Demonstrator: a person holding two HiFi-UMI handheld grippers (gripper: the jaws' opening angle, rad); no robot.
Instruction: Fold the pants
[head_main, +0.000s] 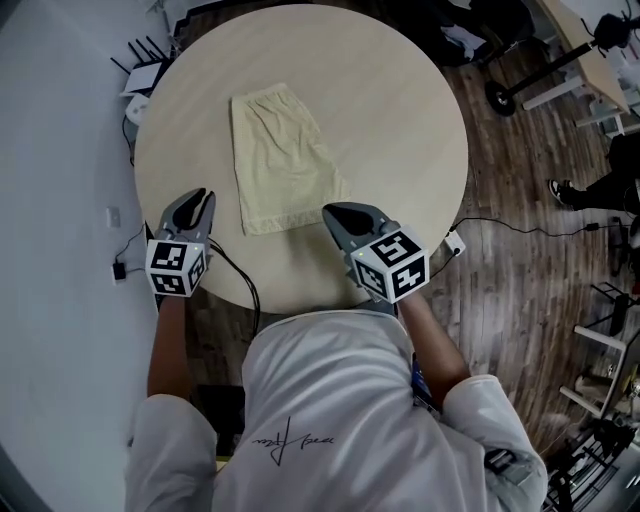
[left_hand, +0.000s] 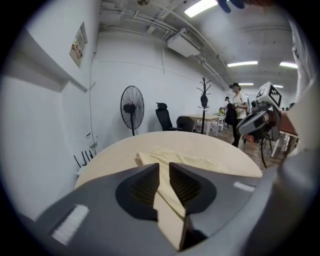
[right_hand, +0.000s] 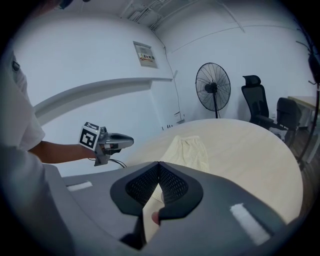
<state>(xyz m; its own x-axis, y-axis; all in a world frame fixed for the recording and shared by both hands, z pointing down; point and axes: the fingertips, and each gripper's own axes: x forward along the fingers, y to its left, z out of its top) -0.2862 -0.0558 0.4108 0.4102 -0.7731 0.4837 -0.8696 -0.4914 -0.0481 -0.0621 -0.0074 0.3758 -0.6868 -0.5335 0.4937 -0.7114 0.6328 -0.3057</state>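
Pale yellow pants (head_main: 283, 160) lie folded into a narrow strip on the round beige table (head_main: 400, 120), running from the far left toward the near edge. My left gripper (head_main: 200, 197) hovers over the table's near left rim, left of the pants' near end. Its jaws stand a narrow gap apart with nothing between them, and the pants (left_hand: 175, 159) show beyond the left gripper (left_hand: 164, 165). My right gripper (head_main: 335, 212) is just right of the pants' near corner, apart from the cloth. In the right gripper view the right gripper (right_hand: 159, 164) has its tips together and holds nothing; the pants (right_hand: 190, 150) lie ahead.
A black cable (head_main: 240, 275) hangs over the table's near edge by the left gripper. A white router (head_main: 140, 78) sits by the wall at the left. A standing fan (left_hand: 132, 107), office chairs (left_hand: 162, 119) and a person (left_hand: 238, 107) are beyond the table.
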